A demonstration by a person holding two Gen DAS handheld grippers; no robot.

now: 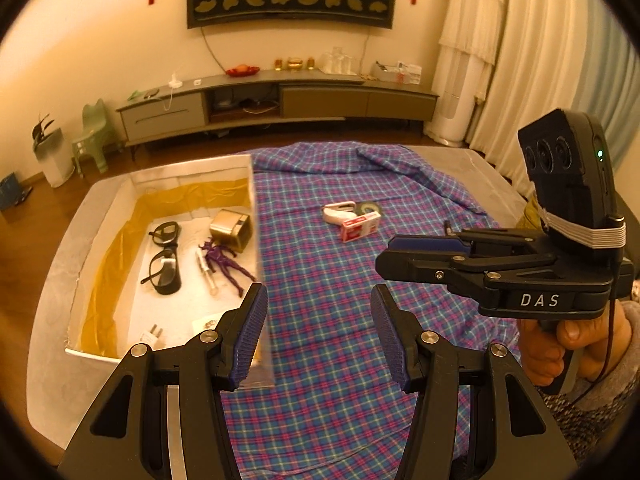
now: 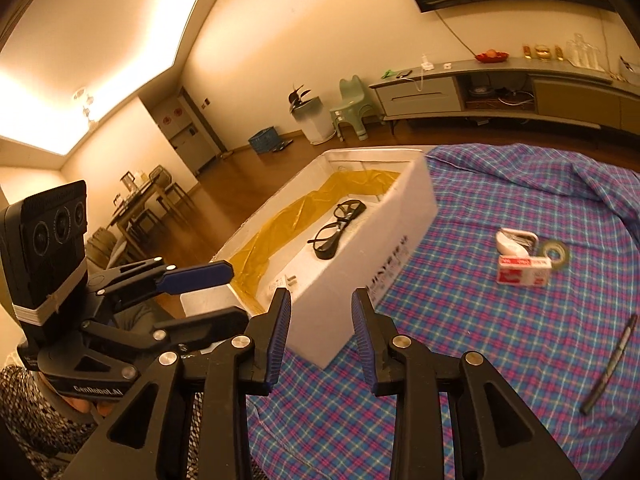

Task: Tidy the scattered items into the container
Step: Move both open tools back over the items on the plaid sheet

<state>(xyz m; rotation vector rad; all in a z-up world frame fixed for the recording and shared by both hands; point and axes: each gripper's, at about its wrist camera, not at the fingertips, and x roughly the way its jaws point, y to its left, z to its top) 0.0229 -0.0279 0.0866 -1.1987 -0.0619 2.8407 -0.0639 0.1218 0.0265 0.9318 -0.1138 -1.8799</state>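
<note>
A white foam box (image 1: 120,200) (image 2: 404,220) lined with gold foil stands on the left of the table. It holds two black glasses (image 1: 162,256) (image 2: 340,226), a gold cube (image 1: 232,228), a purple figure (image 1: 220,258), a small tube and a plug (image 1: 154,334). On the plaid cloth lie a red-white staple box (image 1: 358,226) (image 2: 524,274), a white tape dispenser (image 1: 338,210) (image 2: 514,240), a green tape roll (image 2: 556,254) and a black pen (image 2: 610,364). My left gripper (image 1: 318,332) is open and empty over the box's right wall. My right gripper (image 2: 320,338) is open and empty near the box's corner.
The plaid cloth (image 1: 340,320) covers most of the grey table (image 1: 472,160). A TV cabinet (image 1: 280,100) stands along the far wall. A green stool (image 2: 352,108) and a white bin (image 2: 314,120) stand on the floor beyond the table.
</note>
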